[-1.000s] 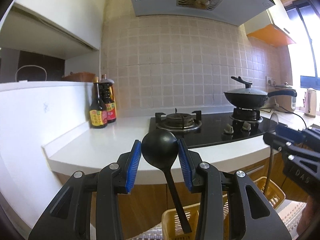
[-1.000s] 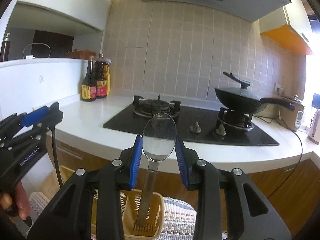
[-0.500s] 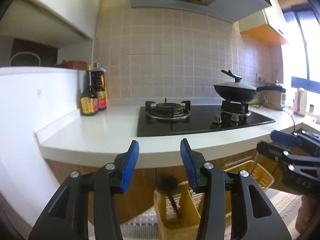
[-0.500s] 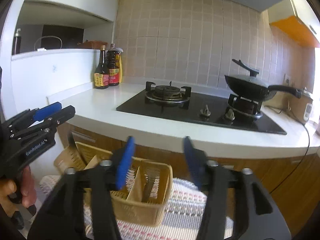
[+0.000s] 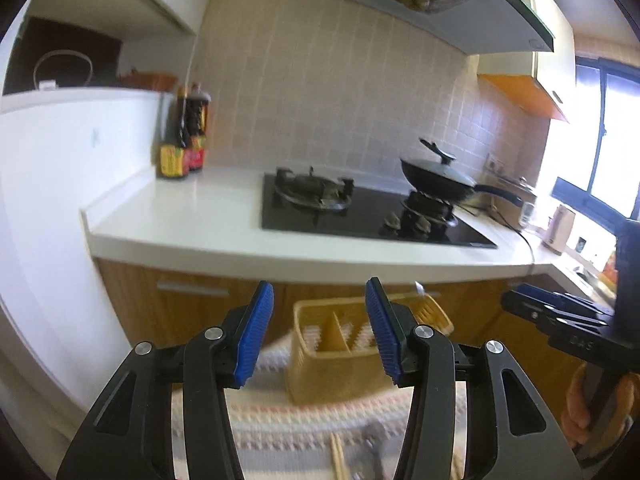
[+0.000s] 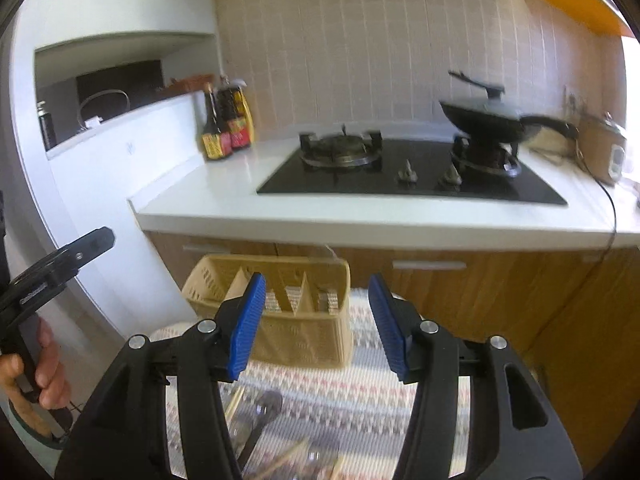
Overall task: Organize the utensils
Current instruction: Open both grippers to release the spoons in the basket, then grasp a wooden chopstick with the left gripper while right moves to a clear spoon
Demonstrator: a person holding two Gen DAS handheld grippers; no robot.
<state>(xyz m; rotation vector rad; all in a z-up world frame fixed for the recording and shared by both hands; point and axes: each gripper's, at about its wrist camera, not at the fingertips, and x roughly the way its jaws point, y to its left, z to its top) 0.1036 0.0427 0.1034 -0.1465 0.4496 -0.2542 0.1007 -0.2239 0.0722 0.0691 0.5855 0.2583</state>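
A tan slotted utensil basket with dividers stands on a striped mat in front of the counter. My left gripper is open and empty, above and short of the basket. My right gripper is open and empty, also just short of the basket. Loose utensils lie on the mat near me: a dark spoon, clear spoons and chopsticks. The right gripper also shows at the right edge of the left wrist view.
A white countertop carries a black gas hob, a lidded wok and sauce bottles. Wooden cabinet doors stand behind the basket. A white wall is to the left.
Both grippers held spoons upright over the basket a second ago, then opened and let them go. Both have since pulled back and tilted down toward the mat.
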